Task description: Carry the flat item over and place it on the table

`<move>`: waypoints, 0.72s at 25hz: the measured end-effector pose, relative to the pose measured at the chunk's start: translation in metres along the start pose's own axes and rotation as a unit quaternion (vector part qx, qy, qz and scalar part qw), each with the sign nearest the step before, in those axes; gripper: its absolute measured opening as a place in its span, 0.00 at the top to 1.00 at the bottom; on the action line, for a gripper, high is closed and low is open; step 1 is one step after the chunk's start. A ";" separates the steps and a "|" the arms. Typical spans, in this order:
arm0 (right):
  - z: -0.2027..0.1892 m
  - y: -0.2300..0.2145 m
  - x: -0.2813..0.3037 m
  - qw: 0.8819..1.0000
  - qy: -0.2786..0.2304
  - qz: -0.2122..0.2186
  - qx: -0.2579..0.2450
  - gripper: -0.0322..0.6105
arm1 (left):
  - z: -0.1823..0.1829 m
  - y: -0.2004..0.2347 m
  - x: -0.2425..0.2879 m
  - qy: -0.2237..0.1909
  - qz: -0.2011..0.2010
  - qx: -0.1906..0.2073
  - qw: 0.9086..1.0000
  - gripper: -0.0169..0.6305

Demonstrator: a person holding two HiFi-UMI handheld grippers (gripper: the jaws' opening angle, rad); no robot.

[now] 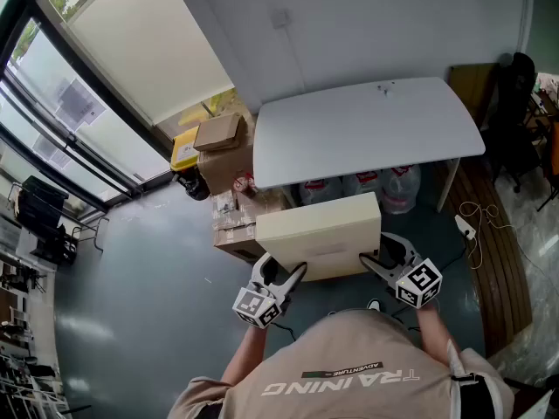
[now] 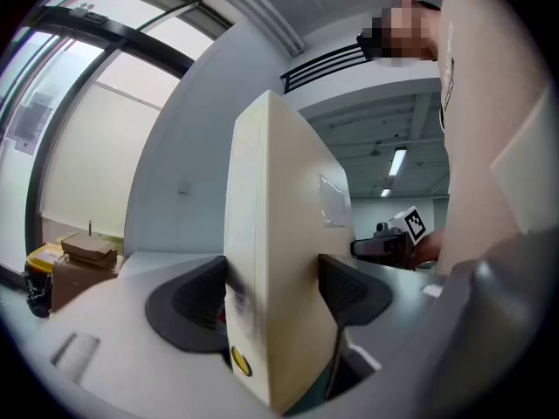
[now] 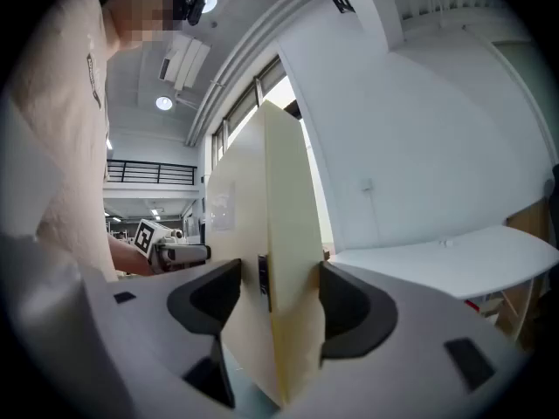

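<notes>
Clamped edgewise in left gripper point(image 1: 293, 278) and right gripper point(image 1: 371, 262): flat cream box point(image 1: 319, 227), smooth rectangular slab; white round-cornered table point(image 1: 367, 129) beyond

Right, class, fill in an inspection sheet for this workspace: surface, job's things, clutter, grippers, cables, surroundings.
Surface: white table, almost bare.
Job's things: cream flat box, held in the air, short of the table.
Clutter: cardboard boxes and a yellow container left of the table; plastic bags under it.
Grippers: left gripper and right gripper both shut on the box's near edge.
Cables: white cable on the floor, right of the table.
Surroundings: windows at left, white wall behind the table.
</notes>
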State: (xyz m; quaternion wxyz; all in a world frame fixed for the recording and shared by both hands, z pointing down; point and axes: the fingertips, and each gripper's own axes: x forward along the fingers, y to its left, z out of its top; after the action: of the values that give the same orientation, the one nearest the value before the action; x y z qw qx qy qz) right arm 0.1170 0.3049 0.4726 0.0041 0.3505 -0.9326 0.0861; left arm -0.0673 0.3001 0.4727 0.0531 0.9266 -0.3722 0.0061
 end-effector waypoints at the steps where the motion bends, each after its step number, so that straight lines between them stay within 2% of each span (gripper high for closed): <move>1: -0.001 0.001 0.000 1.000 0.002 0.002 -0.001 0.51 | -0.002 -0.001 -0.001 0.000 0.001 -0.001 1.000 0.49; 9: -0.009 0.008 0.003 1.000 0.023 0.004 0.001 0.51 | -0.010 0.000 -0.010 0.008 0.004 -0.002 1.000 0.49; 18: 0.001 0.008 0.005 1.000 0.011 0.002 -0.007 0.51 | 0.000 0.002 -0.009 -0.010 0.003 0.003 1.000 0.49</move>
State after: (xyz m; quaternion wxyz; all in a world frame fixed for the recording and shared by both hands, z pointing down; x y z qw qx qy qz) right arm 0.1087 0.3074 0.4709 0.0167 0.3473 -0.9338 0.0839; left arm -0.0750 0.3044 0.4729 0.0466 0.9258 -0.3750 -0.0018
